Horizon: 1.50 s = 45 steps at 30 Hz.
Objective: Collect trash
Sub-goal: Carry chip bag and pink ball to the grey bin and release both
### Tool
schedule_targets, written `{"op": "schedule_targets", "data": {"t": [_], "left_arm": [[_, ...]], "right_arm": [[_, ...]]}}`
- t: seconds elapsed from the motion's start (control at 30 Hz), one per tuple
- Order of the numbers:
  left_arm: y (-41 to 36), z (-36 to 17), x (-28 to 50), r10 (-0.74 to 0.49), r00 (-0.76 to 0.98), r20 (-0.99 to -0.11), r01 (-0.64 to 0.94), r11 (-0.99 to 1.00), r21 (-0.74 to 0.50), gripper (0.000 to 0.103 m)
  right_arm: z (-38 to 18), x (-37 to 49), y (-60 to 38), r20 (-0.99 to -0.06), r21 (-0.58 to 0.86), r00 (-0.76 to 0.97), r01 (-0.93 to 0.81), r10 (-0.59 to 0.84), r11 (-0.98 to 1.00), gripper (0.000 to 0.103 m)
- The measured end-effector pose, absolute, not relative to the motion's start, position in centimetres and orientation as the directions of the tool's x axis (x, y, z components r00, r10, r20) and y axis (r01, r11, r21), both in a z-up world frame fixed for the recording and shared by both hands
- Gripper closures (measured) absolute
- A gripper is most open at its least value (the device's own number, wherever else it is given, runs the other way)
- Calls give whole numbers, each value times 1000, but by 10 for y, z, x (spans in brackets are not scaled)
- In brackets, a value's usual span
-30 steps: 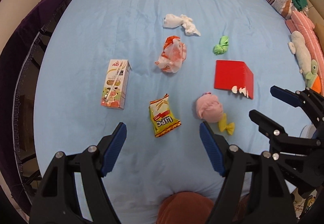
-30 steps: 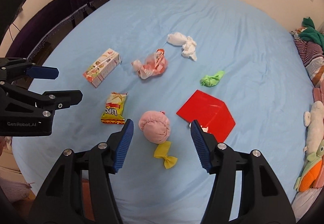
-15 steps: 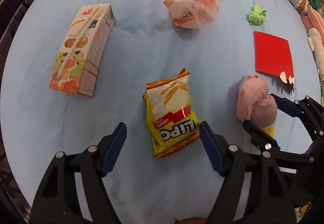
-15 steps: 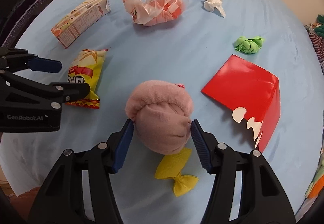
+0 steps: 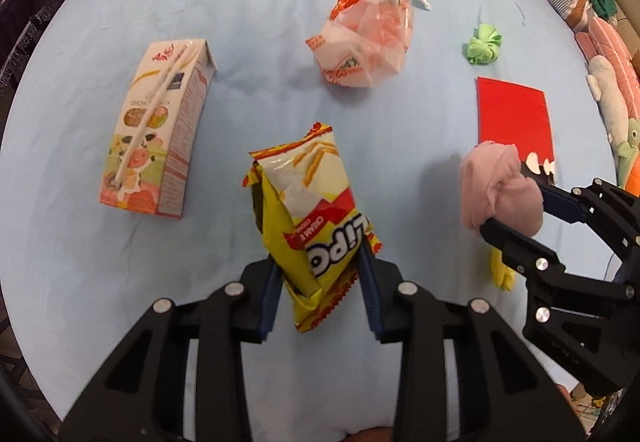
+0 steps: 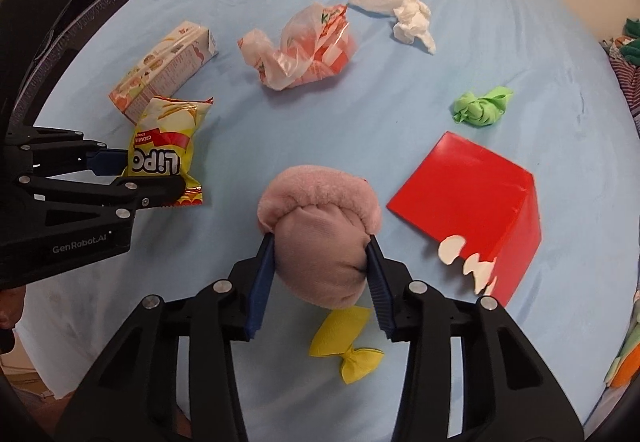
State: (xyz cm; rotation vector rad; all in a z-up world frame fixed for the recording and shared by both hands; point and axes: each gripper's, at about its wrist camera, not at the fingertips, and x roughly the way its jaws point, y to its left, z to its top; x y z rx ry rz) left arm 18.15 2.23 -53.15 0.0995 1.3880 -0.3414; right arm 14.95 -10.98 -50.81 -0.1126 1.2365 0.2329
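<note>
On the left, the yellow snack bag [image 5: 316, 226] is pinched at its near end by the left gripper [image 5: 320, 282], jaws just closed on it, long axis running away toward the far side. On the right, the pink rolled sock [image 6: 320, 238] is squeezed crosswise by the right gripper [image 6: 320, 278], jaws also just closed, so both look ready for lifting off the blue bedsheet [image 6: 280, 122].

left tongs [image 5: 320, 282] closed on snack bag [image 5: 316, 210], right tongs [image 6: 320, 270] on pink bundle [image 6: 320, 238]
</note>
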Motion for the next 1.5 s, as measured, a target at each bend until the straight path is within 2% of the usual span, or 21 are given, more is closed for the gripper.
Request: {"op": "schedule_targets", "data": {"t": [0.37, 0.63, 0.9, 1.2, 1.5], "left_arm": [[-3, -402, 166, -199, 235, -951, 417, 905, -86, 68], [-76, -307, 151, -241, 305, -921, 553, 832, -35, 68], [-164, -226, 103, -343, 309, -887, 724, 690, -15, 68], [-270, -158, 28, -492, 226, -841, 899, 438, -15, 67], [-367, -125, -35, -575, 81, -814, 986, 166, -19, 67]], "right_arm": [[-388, 127, -151, -908, 34, 409, -146, 91, 989, 61], [-285, 80, -204, -859, 15, 512, -7, 16, 1000, 61], [-207, 17, -269, -816, 19, 569, 195, -97, 981, 61], [-141, -82, -360, -778, 27, 563, 474, -279, 880, 61], [-122, -196, -447, -758, 26, 457, 733, -465, 679, 61]]}}
